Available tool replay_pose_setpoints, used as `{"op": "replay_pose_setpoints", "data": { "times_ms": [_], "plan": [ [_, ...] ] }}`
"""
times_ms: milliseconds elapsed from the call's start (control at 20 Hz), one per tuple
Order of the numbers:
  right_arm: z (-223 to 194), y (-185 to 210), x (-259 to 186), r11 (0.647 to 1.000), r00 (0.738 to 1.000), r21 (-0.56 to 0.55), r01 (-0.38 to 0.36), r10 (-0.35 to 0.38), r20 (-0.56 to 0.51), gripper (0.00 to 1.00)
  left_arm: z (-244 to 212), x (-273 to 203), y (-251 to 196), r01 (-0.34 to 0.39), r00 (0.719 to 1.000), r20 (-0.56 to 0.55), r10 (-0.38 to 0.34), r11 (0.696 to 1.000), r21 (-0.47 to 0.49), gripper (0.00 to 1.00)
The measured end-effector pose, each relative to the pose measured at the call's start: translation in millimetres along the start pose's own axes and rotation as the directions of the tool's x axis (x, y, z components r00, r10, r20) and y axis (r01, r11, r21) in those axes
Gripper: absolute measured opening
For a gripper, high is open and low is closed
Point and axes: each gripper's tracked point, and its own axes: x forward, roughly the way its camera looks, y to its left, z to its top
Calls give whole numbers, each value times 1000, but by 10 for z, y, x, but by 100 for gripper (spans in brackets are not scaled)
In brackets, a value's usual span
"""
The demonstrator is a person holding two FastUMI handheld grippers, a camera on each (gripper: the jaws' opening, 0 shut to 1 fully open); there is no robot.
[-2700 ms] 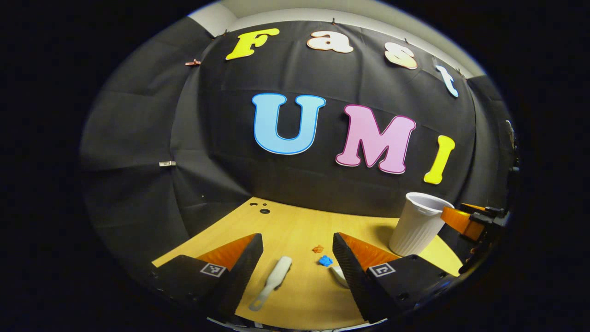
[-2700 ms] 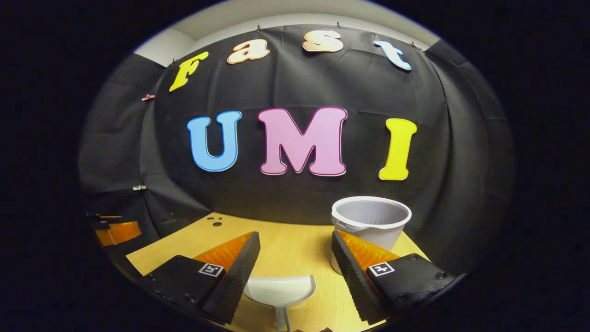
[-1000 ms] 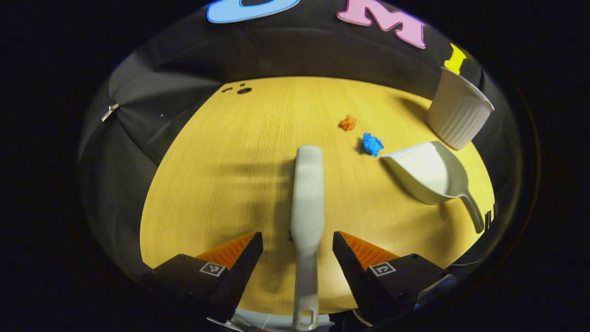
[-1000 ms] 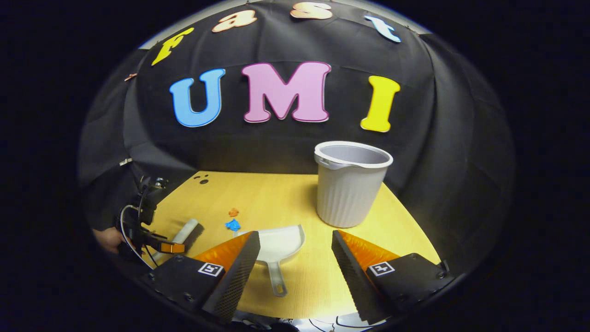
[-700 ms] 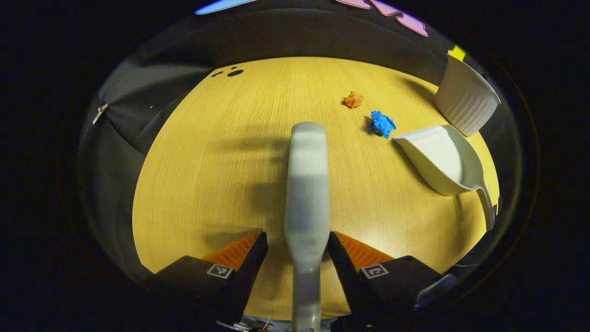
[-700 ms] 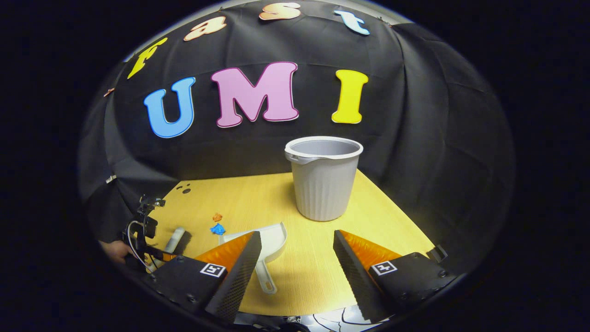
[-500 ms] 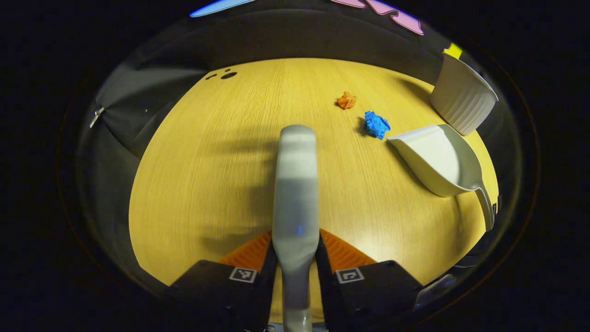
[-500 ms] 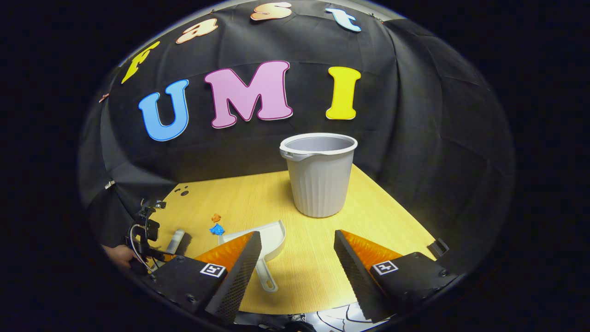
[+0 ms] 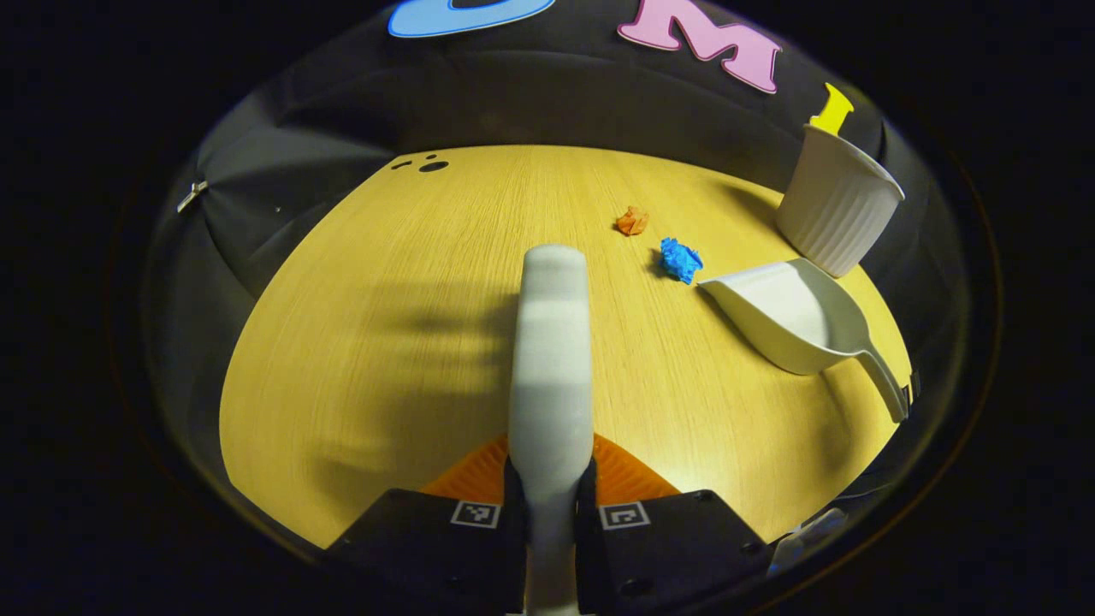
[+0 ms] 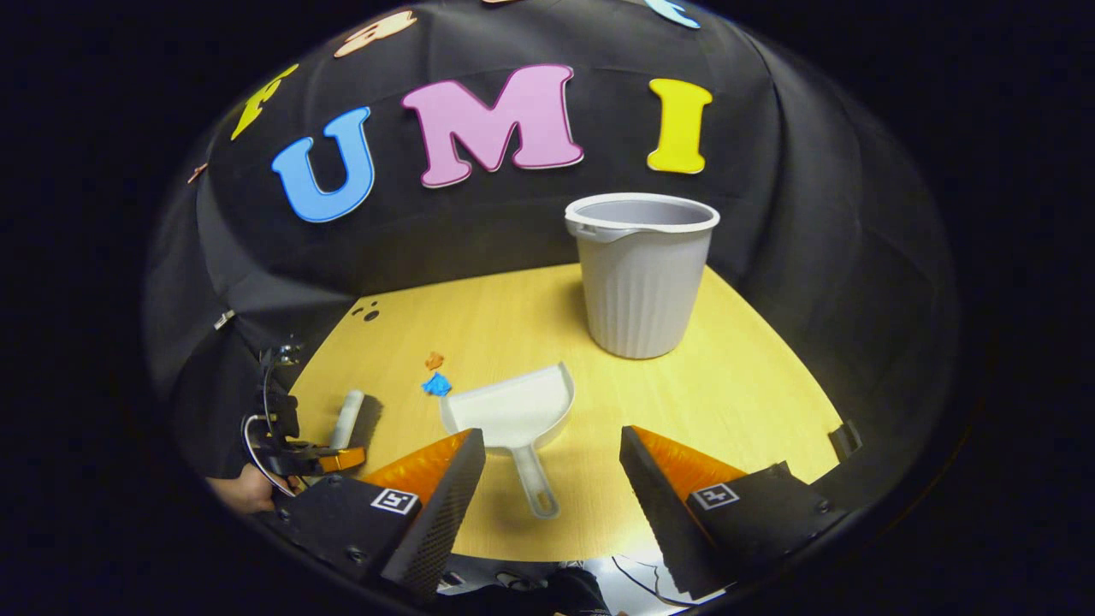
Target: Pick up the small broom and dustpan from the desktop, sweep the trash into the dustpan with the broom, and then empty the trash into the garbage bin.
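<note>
My left gripper (image 9: 549, 505) is shut on the handle of the small grey broom (image 9: 552, 359), which points away from me over the desk. The same broom (image 10: 349, 419) shows at the far left of the right gripper view, with the left gripper (image 10: 321, 460) at its near end. A white dustpan (image 9: 796, 312) lies on the desk to the right, its mouth toward a blue paper scrap (image 9: 681, 259) and an orange scrap (image 9: 632, 221). In the right gripper view the dustpan (image 10: 513, 412) lies just ahead of my open right gripper (image 10: 552, 479), handle toward me.
A ribbed grey garbage bin (image 10: 643, 274) stands upright at the back right of the wooden desk (image 10: 753, 393); it is also at the far right in the left gripper view as the bin (image 9: 834, 205). Black cloth walls close in the desk. A hand (image 10: 248, 492) holds the left gripper.
My left gripper came down over the broom and its fingers closed on the handle. The right gripper tilted down and drew nearer the dustpan, staying open.
</note>
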Motion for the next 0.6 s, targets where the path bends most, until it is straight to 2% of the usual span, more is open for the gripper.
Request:
{"op": "replay_pose_setpoints", "data": {
  "times_ms": [300, 400, 600],
  "plan": [
    [-174, 305, 381, 995, 991, -90, -43, 31, -131, 99, 60, -500, 98, 14, 996, 90, -12, 1000, -17, 27],
    [-371, 285, 551, 994, 977, -102, -29, 6, -214, 99, 58, -701, 121, 7, 995, 103, -5, 1000, -20, 27],
    [-738, 319, 857, 997, 940, -58, -52, 29, -340, 99, 17, -976, 105, 3, 995, 102, 5, 997, -78, 27]
  ]
}}
